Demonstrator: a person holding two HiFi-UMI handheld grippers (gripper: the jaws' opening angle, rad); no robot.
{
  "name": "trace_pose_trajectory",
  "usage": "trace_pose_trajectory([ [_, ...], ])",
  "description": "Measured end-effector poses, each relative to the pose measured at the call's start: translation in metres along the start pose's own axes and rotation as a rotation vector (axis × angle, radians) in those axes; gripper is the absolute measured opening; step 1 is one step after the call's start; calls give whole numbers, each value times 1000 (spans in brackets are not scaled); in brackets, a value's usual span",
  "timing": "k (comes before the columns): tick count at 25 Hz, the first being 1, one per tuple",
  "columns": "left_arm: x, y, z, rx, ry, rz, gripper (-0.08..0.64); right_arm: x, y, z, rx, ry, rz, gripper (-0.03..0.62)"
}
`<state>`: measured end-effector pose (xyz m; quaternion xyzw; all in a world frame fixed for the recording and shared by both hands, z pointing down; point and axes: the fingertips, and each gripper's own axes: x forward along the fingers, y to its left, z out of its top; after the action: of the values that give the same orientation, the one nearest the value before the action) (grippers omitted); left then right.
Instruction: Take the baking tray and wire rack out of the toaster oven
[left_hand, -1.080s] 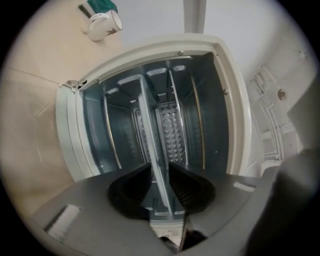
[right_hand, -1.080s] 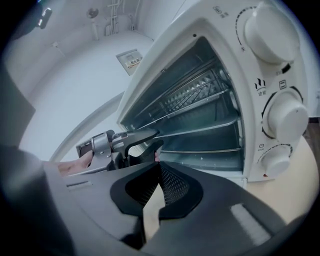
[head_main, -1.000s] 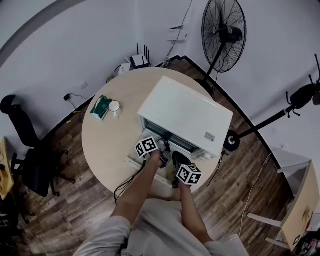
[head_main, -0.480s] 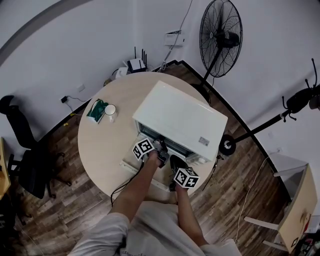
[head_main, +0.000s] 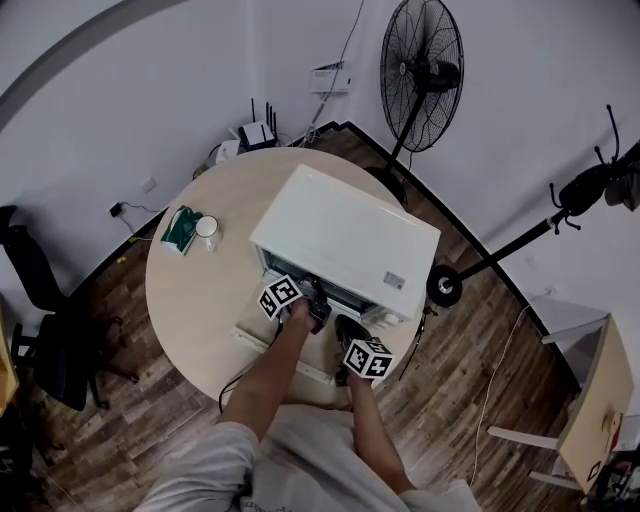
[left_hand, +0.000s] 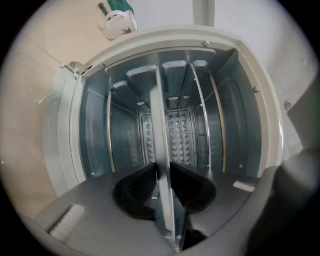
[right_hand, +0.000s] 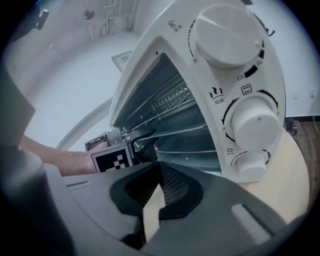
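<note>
The baking tray (left_hand: 158, 125) is pinched by its front lip in the left claw (left_hand: 162, 172) and lies still within the toaster oven (left_hand: 250, 85) ahead. The wire rack (left_hand: 200, 117) sits just beside it, untouched, so neither is out. The left claw reaches in about level. The right claw (right_hand: 157, 170), pressed together and empty, hovers by the oven's open mouth, tilted downward.

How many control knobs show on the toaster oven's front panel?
3, in a column on the toaster oven panel: top knob, middle knob, bottom knob. Any higher one would be out of frame.
</note>
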<state>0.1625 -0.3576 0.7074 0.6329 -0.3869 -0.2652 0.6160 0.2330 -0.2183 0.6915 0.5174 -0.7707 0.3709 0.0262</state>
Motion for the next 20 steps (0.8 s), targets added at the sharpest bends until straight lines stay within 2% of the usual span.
trace_pose_trajectory([
  [11,-9,4,-1,-63,-19,15,124,-2,10,2,-57,-6,-8,0],
  [20,-17,9,-3,-87,16,36,123,-3,14,3,-60,-17,-14,0],
])
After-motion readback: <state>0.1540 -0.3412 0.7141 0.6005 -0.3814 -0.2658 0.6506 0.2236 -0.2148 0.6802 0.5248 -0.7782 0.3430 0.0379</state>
